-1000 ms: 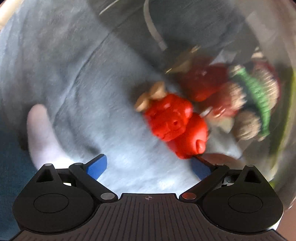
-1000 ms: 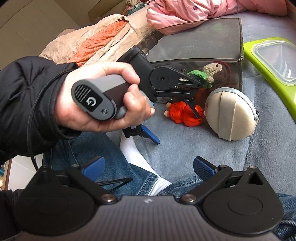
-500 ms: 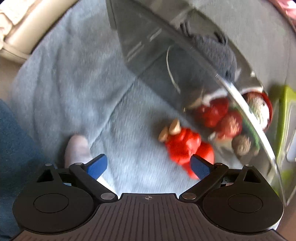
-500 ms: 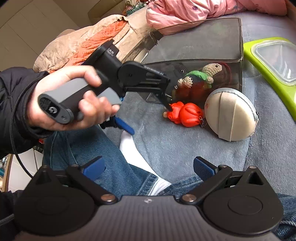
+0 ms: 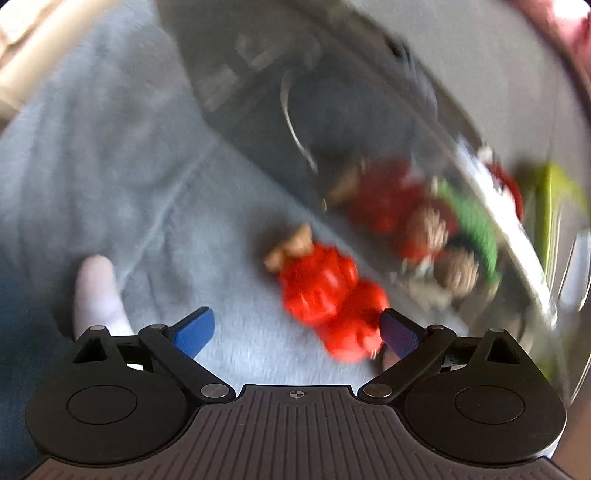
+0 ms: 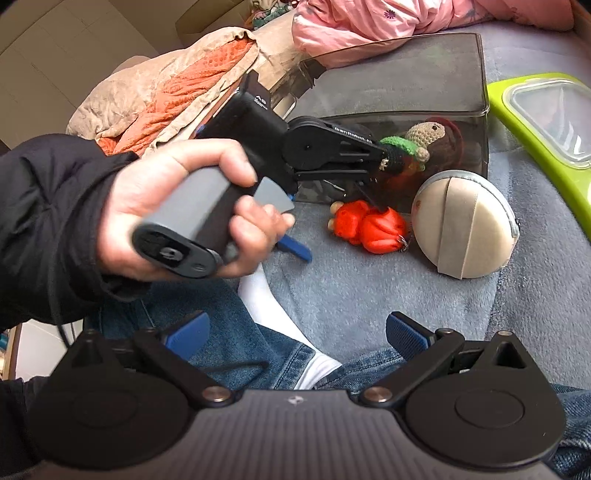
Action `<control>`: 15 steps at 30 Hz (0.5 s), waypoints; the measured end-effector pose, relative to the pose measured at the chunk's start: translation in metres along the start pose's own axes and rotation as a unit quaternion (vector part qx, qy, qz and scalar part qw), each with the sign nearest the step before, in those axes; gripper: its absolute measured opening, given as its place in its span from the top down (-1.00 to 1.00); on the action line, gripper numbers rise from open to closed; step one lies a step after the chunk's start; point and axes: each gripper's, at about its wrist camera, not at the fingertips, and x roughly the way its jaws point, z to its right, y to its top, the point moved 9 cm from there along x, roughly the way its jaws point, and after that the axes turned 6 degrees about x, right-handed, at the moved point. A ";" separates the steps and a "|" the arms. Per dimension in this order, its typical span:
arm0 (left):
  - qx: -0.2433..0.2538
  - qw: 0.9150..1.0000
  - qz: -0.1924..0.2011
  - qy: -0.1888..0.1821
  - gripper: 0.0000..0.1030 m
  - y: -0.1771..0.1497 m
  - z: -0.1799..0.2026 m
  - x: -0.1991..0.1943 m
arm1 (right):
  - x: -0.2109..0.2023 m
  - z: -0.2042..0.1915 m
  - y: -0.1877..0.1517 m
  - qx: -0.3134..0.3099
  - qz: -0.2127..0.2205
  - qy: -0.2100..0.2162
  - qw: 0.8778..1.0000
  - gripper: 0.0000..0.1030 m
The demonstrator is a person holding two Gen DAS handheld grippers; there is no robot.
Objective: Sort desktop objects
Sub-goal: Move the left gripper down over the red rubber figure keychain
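A red figurine keychain [image 5: 328,299] lies on the grey-blue blanket, just outside the front wall of a smoky clear plastic box [image 6: 406,85]; it also shows in the right wrist view [image 6: 369,225]. My left gripper [image 5: 297,328] is open, its right finger beside the figurine, and it shows from the side in the right wrist view [image 6: 332,229]. A crocheted turtle [image 6: 410,144] sits inside the box. My right gripper [image 6: 297,332] is open and empty, held back over my jeans.
A round beige pouch [image 6: 465,225] lies right of the figurine. A lime-green lidded container [image 6: 546,122] is at the right edge. Crumpled orange-beige cloth [image 6: 166,96] and pink bedding [image 6: 369,18] lie behind the box. My white sock [image 6: 258,295] is near the blanket.
My left gripper has come back down toward the red figurine after lifting away, so the figurine sits closer between its open fingers. The right gripper has not moved.
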 end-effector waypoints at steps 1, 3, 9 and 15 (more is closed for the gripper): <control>0.003 1.000 0.006 0.004 -0.92 0.000 0.000 0.000 | 0.000 0.000 0.000 -0.001 0.000 0.000 1.000 -0.99; 0.003 1.000 -0.013 0.004 -0.92 -0.006 0.001 0.008 | 0.001 -0.001 0.000 -0.002 0.000 0.000 1.000 -0.99; 0.041 0.995 -0.092 0.010 -0.93 -0.020 0.001 0.009 | 0.001 -0.001 0.000 -0.001 0.000 -0.002 1.000 -0.99; 0.107 0.987 -0.118 0.030 -0.93 -0.028 -0.010 -0.003 | 0.001 -0.001 0.000 -0.003 0.001 0.000 1.000 -0.99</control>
